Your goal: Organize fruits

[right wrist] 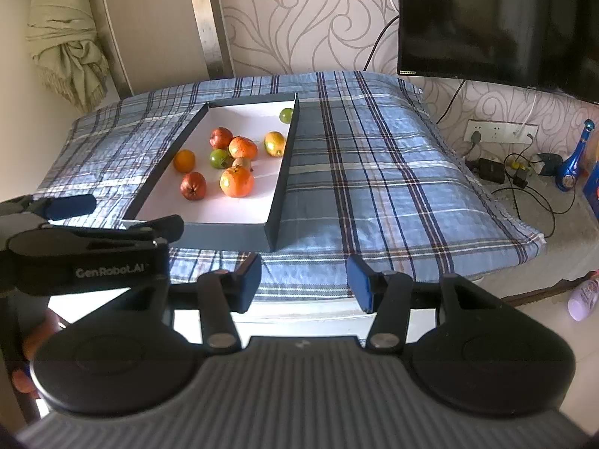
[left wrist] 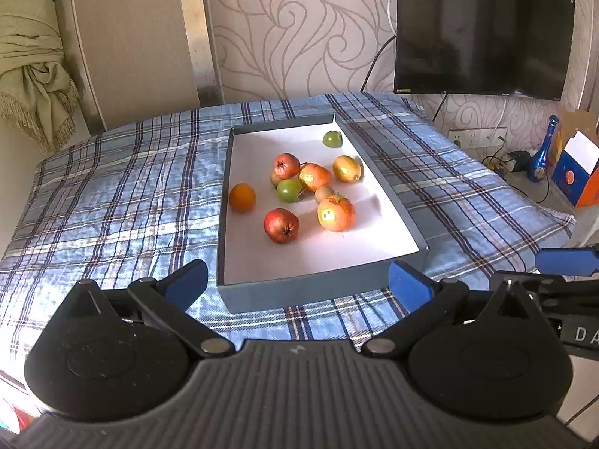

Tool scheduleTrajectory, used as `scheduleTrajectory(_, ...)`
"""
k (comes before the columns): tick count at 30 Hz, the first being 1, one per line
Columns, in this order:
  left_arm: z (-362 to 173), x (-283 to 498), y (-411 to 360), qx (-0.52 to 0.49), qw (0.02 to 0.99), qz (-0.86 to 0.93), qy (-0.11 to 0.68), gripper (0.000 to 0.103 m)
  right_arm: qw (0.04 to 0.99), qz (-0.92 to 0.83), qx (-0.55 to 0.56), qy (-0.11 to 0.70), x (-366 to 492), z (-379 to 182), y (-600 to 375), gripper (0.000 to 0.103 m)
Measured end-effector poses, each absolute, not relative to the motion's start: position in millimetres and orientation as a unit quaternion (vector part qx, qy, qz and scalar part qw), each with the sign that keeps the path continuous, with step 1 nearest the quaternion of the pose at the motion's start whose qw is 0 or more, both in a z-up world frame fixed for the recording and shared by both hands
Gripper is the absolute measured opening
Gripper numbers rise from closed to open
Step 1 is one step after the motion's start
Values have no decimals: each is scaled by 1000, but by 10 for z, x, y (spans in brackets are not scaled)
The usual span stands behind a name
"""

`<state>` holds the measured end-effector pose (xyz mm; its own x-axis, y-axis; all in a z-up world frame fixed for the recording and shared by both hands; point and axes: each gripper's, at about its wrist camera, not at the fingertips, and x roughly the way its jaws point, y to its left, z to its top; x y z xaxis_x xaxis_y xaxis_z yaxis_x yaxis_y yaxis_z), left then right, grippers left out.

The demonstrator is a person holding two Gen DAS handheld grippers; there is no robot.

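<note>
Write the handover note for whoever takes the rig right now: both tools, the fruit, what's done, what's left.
Left tool: open, empty, short of the box's near wall.
Right tool: open, empty, over the checked cloth, right of the box.
Box: on the cloth, holding all the fruit loose: a green one alone at the far corner, an orange by the left wall, the rest bunched mid-box.
Done: nothing sorted.
Left: all of it.

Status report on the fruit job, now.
Left gripper open, empty, at the box's near edge. Right gripper open, empty, short of it. Fruits loose inside. Nothing blocking.
</note>
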<state>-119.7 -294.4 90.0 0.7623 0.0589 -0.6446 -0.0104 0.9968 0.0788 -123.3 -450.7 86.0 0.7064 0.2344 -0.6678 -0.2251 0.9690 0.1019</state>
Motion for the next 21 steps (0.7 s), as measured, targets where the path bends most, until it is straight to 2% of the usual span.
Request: scheduleTrajectory(21, 877, -1170, -2920, 26, 936, 14, 352, 103, 919, 132, -3, 372, -1203, 845, -4461, 53)
